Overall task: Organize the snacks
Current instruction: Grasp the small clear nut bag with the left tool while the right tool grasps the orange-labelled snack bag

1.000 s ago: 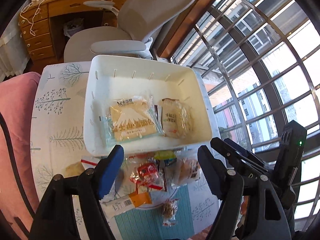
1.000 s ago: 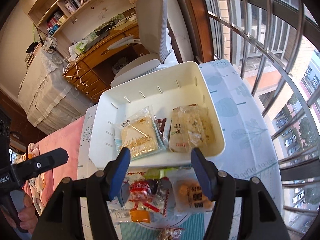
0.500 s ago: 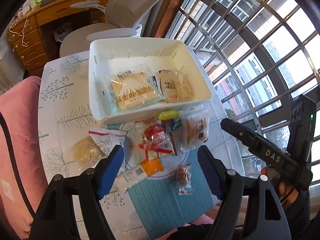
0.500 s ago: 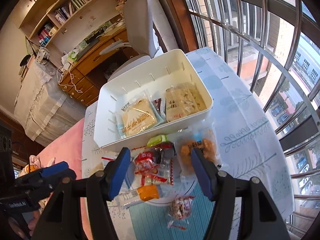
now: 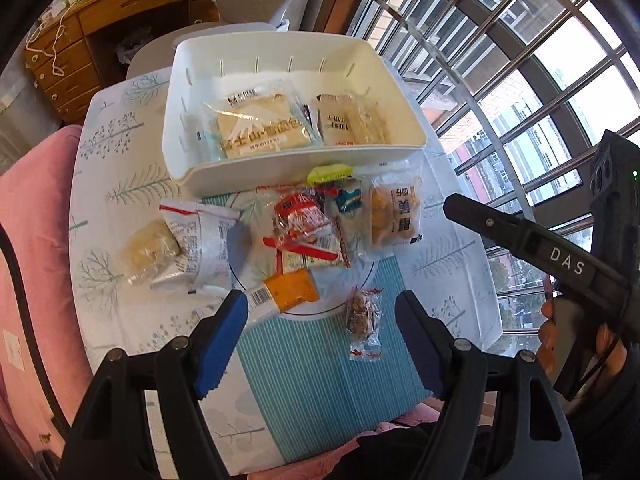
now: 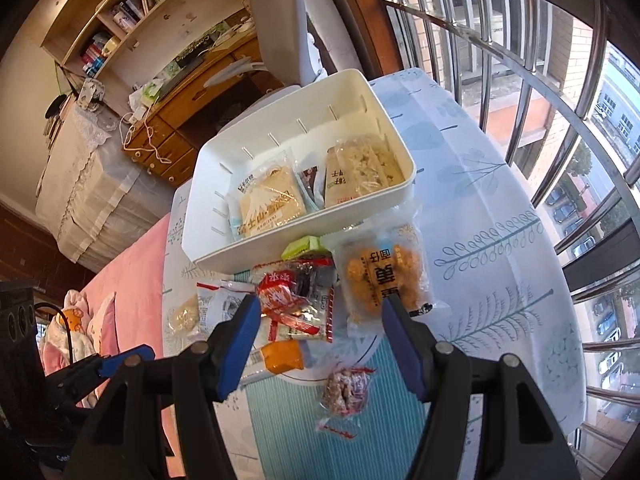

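Observation:
A white bin point(image 5: 224, 178) point(image 6: 280, 246) at the table's far side holds a bread packet point(image 5: 260, 132) point(image 6: 270, 206) and a biscuit packet point(image 5: 350, 124) point(image 6: 360, 172). Loose snacks lie in front of it: a red packet point(image 5: 302, 216) point(image 6: 282, 292), a fried-snack bag point(image 5: 394, 212) point(image 6: 382, 276), an orange packet point(image 5: 290, 294) point(image 6: 282, 356), a small nut candy point(image 5: 362, 314) point(image 6: 346, 392) and a white packet point(image 5: 196, 236). My left gripper point(image 5: 320, 340) is open and empty above the near snacks. My right gripper point(image 6: 320, 340) is open and empty over the pile.
The snacks rest on a white plate point(image 5: 240, 248) and a teal striped mat point(image 5: 312, 392) on a tree-print tablecloth point(image 5: 120, 184). A grey office chair point(image 6: 280, 44) and wooden desk point(image 5: 80, 36) stand behind. Window bars point(image 6: 540, 80) are to the right, pink bedding point(image 5: 32, 216) to the left.
Both grippers have pulled back and up from the bin, so the whole snack pile and mat now show. Both stay open and empty.

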{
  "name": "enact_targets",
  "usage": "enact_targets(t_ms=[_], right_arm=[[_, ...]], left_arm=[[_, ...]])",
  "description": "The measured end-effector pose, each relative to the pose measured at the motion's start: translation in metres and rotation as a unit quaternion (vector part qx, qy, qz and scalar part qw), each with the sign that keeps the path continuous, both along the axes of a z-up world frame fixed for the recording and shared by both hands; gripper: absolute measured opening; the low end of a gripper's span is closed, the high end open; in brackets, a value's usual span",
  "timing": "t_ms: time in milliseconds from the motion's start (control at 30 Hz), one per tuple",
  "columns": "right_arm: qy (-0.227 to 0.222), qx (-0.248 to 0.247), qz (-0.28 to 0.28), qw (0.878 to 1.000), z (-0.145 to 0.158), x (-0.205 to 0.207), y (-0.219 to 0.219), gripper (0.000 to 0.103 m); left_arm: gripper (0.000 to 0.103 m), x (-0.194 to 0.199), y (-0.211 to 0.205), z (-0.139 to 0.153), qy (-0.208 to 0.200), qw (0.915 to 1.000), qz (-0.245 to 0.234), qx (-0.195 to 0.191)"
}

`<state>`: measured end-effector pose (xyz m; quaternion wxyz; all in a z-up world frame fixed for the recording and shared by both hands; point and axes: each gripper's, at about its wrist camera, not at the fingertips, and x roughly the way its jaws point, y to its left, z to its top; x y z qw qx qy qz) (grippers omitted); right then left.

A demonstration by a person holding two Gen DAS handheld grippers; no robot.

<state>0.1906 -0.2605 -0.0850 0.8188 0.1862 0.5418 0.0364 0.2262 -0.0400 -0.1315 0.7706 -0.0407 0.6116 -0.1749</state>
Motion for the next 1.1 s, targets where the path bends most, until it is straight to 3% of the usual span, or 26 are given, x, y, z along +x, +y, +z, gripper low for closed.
enact_targets(t_ms=[600,867,1100], right_arm=[[0.069,0.034,0.126,0.989,-0.046,0.022,-0.033,0.063],[0.086,0.033,0.145,0.985,-0.067,0.034,-0.038,0.065],[0.106,0.038,0.14,0.984,-0.089,0.046,-0.042,0.079]], left_arm=[[0.075,-0.046,-0.055,-0.059,0.058,0.9919,0.107,0.037],[0.076,-0.051,-0.079,-0.084,0.081,0.9884,0.11,0.068],[0.081,-0.044,-0.095,-0.107,0.095,0.9882,0.086,0.084]])
